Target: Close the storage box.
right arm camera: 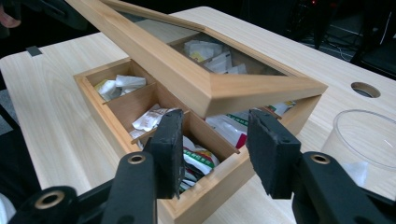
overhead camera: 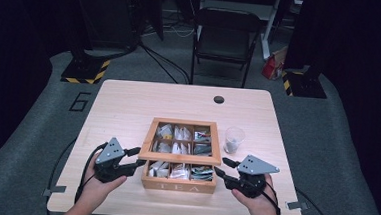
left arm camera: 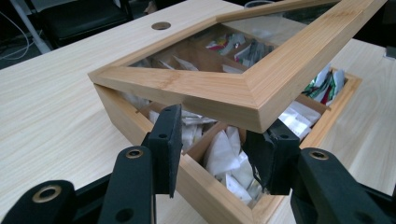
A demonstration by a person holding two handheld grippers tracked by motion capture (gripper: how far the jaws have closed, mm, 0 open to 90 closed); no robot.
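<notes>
wooden tea box (overhead camera: 178, 185) at centre frame, its glass-paned lid (overhead camera: 182, 158) tilted half open

the left gripper (overhead camera: 136, 157) and right gripper (overhead camera: 220, 169) flank the box's front corners at lower centre of the high view, each with spread jaws bracketing a lid corner; whether the pads actually touch the wood is unclear. to do it well, i judge both hands should move the lid level and together, so the frame doesn't twist, clear of the tea sachets (right arm camera: 198, 161) and the clear plastic cup (overhead camera: 234, 138) at the box's right.

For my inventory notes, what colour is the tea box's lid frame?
Light natural wood lid frame, clearest in the left gripper view.
</notes>
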